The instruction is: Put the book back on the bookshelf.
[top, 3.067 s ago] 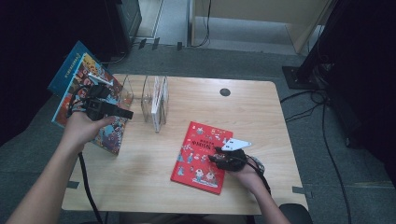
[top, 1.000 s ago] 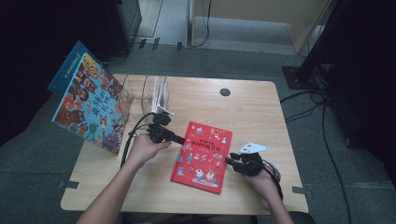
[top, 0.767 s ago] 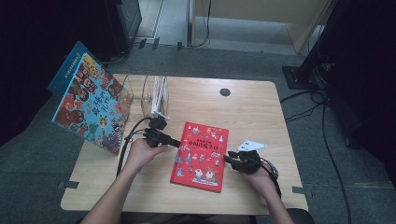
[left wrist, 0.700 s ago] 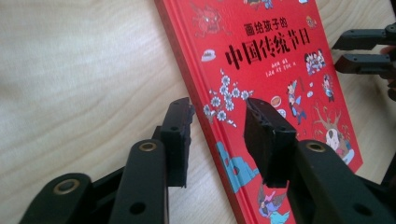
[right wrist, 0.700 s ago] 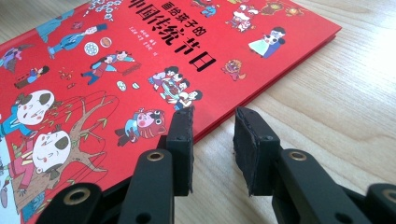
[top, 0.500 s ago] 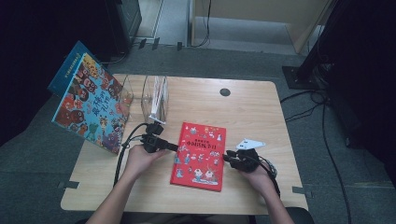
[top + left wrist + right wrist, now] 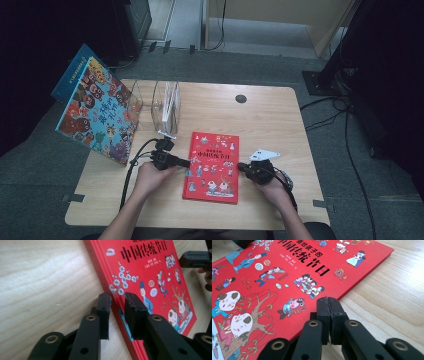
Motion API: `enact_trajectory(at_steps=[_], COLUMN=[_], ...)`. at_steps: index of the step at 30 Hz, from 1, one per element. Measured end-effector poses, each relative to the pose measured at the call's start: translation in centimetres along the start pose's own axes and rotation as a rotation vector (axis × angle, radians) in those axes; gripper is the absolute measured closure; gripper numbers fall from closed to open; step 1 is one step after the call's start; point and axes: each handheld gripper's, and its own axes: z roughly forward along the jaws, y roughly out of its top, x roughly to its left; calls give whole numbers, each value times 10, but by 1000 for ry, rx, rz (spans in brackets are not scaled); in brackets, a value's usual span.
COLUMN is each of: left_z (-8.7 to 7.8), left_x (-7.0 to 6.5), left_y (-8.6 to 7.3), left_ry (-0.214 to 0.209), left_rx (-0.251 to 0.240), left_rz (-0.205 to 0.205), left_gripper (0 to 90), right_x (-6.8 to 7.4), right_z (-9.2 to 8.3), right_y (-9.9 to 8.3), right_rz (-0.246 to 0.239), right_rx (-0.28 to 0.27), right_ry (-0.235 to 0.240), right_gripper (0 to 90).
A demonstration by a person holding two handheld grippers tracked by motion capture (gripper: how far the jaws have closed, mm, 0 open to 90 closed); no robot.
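Forearms enter from six o'clock, one gripper at each long edge of the red book (image 7: 212, 160), which lies flat at the tabletop's (image 7: 270, 120) near centre. At nine o'clock of the book, the left gripper (image 7: 117, 298) straddles the cover's edge; its jaws have just been closing but a gap remains, edge between them. At three o'clock, the right gripper (image 7: 328, 301) rests at the edge with jaws pressed together, nothing between. Farther off, toward eleven o'clock, stand a clear holder (image 7: 166, 102) and a large picture book (image 7: 97, 112) leaning off the table's corner.
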Motion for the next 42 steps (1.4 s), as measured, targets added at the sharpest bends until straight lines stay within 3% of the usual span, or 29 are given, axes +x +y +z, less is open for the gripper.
enact_trajectory(at_steps=[8,13,15,19,22,24,27,30,33,37,42], left_z=[-1,-1,-1,0,-1,-2,-6,-9,-7,-3,-2], left_x=[2,4,5,2,0,1,2,2,-1,-5,-4], left_y=[-7,-5,-1,2,2,3,2,-2,-5,-4,-5], left_ry=[-4,0,6,31,49,40,39,27,23,53,63], left_rx=[-40,-55,-51,-56,-59,-61,-86,-103,-97,-86,-72], left_rz=[-28,-46,-43,-29,3,3,9,7,10,31,29], left_gripper=[776,780,781,772,773,793,810,810,803,796,774], right_x=[-3,-2,-3,-6,-8,-7,-10,-10,-9,-6,-4], right_z=[3,8,9,15,16,14,11,5,1,3,8], right_y=[2,5,6,9,9,9,10,10,12,19,28], right_rz=[20,11,27,9,23,21,72,87,94,114,163], right_rx=[-5,-8,-10,-9,-20,-10,5,10,5,44,100], right_ry=[14,-16,-25,-66,-60,-71,-60,-66,-59,-34,3], right_gripper=[900,900,900,900,900,855,838,813,766,709,648])
